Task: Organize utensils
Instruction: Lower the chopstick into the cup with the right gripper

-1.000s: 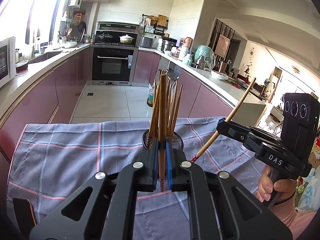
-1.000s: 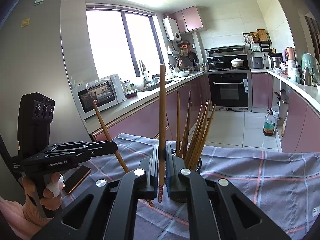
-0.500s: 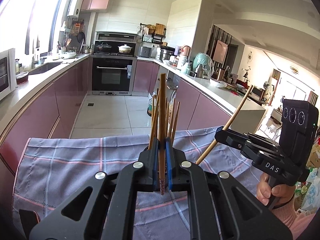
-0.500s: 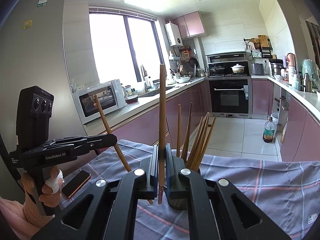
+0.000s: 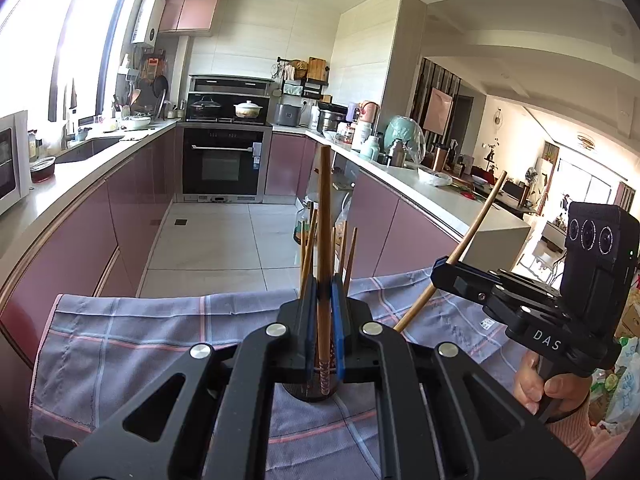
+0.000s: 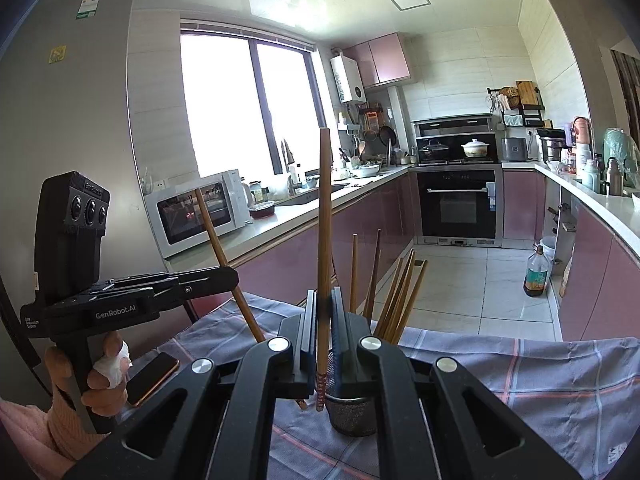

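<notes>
My left gripper (image 5: 323, 336) is shut on a brown chopstick (image 5: 325, 240) that stands upright, just on the near side of a dark mesh holder (image 5: 308, 394). My right gripper (image 6: 323, 340) is shut on another chopstick (image 6: 324, 240), upright beside the mesh holder (image 6: 352, 416), which holds several chopsticks (image 6: 396, 300). Each gripper shows in the other's view, the right gripper (image 5: 440, 276) at the right with its chopstick (image 5: 460, 248) tilted, the left gripper (image 6: 232, 276) at the left with its chopstick (image 6: 224, 256) tilted.
The holder stands on a checked grey-purple cloth (image 5: 140, 344) over the table. A phone (image 6: 152, 376) lies on the table at the left. Pink kitchen cabinets, an oven (image 5: 222, 164) and the tiled floor lie beyond the table's far edge.
Both grippers have risen and tilted up with their chopsticks; the holder has sunk lower in both views and the ceiling shows more. Both stay shut.
</notes>
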`<control>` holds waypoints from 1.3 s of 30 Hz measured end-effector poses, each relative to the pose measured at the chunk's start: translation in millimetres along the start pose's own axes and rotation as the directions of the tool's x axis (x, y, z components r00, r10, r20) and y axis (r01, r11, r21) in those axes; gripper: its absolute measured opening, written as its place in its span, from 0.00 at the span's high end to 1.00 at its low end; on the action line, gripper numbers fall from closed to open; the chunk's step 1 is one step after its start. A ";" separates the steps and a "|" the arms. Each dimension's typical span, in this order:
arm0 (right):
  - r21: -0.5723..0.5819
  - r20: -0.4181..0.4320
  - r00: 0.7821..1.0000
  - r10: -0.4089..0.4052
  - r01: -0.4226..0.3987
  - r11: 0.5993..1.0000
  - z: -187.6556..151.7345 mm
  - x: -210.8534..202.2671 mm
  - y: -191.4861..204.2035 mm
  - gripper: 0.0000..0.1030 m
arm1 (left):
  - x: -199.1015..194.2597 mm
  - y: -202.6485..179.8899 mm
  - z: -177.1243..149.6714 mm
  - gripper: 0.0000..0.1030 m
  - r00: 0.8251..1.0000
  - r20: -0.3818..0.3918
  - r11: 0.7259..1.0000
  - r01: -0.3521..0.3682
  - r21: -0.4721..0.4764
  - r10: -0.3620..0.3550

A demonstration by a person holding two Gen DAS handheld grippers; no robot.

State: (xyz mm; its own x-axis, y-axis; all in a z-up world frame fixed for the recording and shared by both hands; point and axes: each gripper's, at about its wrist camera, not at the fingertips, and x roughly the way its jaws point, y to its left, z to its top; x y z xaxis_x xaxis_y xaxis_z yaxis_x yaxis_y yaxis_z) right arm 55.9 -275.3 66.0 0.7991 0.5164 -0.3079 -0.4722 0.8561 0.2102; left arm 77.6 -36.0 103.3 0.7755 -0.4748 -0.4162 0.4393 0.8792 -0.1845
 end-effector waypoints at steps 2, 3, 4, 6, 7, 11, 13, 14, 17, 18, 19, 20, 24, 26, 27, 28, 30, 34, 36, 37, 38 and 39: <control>-0.001 0.008 1.000 -0.002 0.002 1.000 1.8 -0.5 0.0 0.95 | -1.8 1.5 1.9 0.92 1.000 0.009 1.000 -0.002 0.000 0.002; 0.000 0.012 1.000 -0.004 0.004 1.000 2.6 -0.5 -0.7 0.95 | 0.1 2.8 2.9 0.92 1.000 0.012 1.000 -0.004 -0.001 0.004; 0.001 0.016 1.000 -0.005 0.005 1.000 3.7 -0.3 -1.3 0.95 | 0.1 3.3 4.1 0.92 1.000 0.015 1.000 -0.005 -0.001 0.005; 0.002 0.022 1.000 -0.006 0.006 1.000 7.0 0.7 -3.2 0.95 | 0.2 4.2 7.1 0.92 1.000 0.019 1.000 -0.008 -0.003 0.008; 0.001 0.025 1.000 -0.008 0.008 1.000 8.0 1.3 -3.5 0.95 | 0.5 4.4 8.8 0.92 1.000 0.022 1.000 -0.007 -0.003 0.007; 0.003 0.027 1.000 -0.013 0.013 1.000 9.7 6.3 -4.4 0.95 | 2.2 3.2 12.2 0.92 1.000 0.029 1.000 -0.005 -0.002 0.005; 0.001 0.027 0.999 -0.018 0.018 1.000 10.3 9.0 -4.4 0.95 | 3.8 1.8 14.4 0.92 0.999 0.032 1.000 -0.005 -0.001 0.005; -0.001 0.026 0.999 -0.022 0.022 1.000 10.0 10.4 -3.9 0.95 | 4.8 0.8 14.9 0.92 0.999 0.033 1.000 -0.009 0.002 0.009; -0.001 0.022 0.999 -0.032 0.032 0.999 11.4 15.3 -5.8 0.95 | 8.3 -1.7 17.0 0.92 0.999 0.032 1.000 -0.015 0.010 0.015; 0.000 0.019 0.999 -0.037 0.037 0.999 11.3 16.9 -6.5 0.95 | 9.6 -2.2 18.1 0.92 0.999 0.030 1.000 -0.017 0.010 0.017; 0.001 0.016 0.999 -0.041 0.041 0.999 11.1 18.5 -7.1 0.95 | 10.6 -2.0 17.2 0.92 0.999 0.028 1.000 -0.018 0.010 0.018; 0.002 0.012 0.999 -0.043 0.043 0.999 10.5 20.2 -8.1 0.95 | 12.3 -2.1 17.7 0.92 1.000 0.025 1.000 -0.017 0.009 0.017; 0.012 -0.002 0.999 -0.046 0.046 0.999 7.7 27.3 -10.8 0.95 | 21.6 -3.7 16.7 0.92 1.000 0.005 1.000 -0.019 0.008 0.019; 0.014 -0.010 0.999 -0.049 0.050 0.999 6.4 31.9 -9.9 0.95 | 27.6 -4.5 17.6 0.92 1.000 -0.009 1.000 -0.022 0.009 0.022; 0.013 -0.013 0.998 -0.053 0.054 0.998 5.7 33.5 -10.9 0.95 | 31.9 -5.4 18.2 0.92 1.000 -0.017 1.000 -0.025 0.010 0.025; 0.011 -0.017 0.998 -0.058 0.058 0.998 4.7 34.5 -10.3 0.95 | 35.0 -5.1 18.5 0.92 0.999 -0.023 1.000 -0.028 0.010 0.028; 0.010 -0.024 0.998 -0.062 0.062 0.998 4.2 35.1 -12.8 0.95 | 39.0 -3.9 15.4 0.92 0.999 -0.036 0.999 -0.031 0.009 0.032; 0.014 -0.041 0.997 -0.067 0.067 0.998 1.9 41.2 -16.1 0.95 | 46.8 -1.7 12.8 0.92 0.998 -0.055 0.999 -0.040 0.012 0.041; 0.018 -0.050 0.996 -0.069 0.070 0.997 0.9 45.5 -17.9 0.95 | 48.8 -1.5 11.8 0.92 0.997 -0.063 0.999 -0.043 0.017 0.044; 0.019 -0.055 0.996 -0.070 0.072 0.997 -0.1 47.2 -18.4 0.95 | 50.0 -1.6 10.4 0.92 0.997 -0.069 0.999 -0.045 0.019 0.047; 0.021 -0.060 0.996 -0.070 0.072 0.997 -1.2 49.3 -18.9 0.95 | 52.7 -1.9 11.0 0.92 0.996 -0.074 0.999 -0.047 0.021 0.048; 0.021 -0.066 0.995 -0.071 0.073 0.997 -2.4 50.7 -18.6 0.95 | 54.9 -1.4 10.3 0.92 0.996 -0.079 0.999 -0.049 0.021 0.051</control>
State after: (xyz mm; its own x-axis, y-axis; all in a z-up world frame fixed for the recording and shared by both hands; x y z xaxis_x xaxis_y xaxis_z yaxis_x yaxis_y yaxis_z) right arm 104.3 -265.0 44.3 0.8041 0.4546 -0.3831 -0.4050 0.8906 0.2069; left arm 124.2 -63.7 89.9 0.7585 -0.4249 -0.4941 0.4101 0.9005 -0.1450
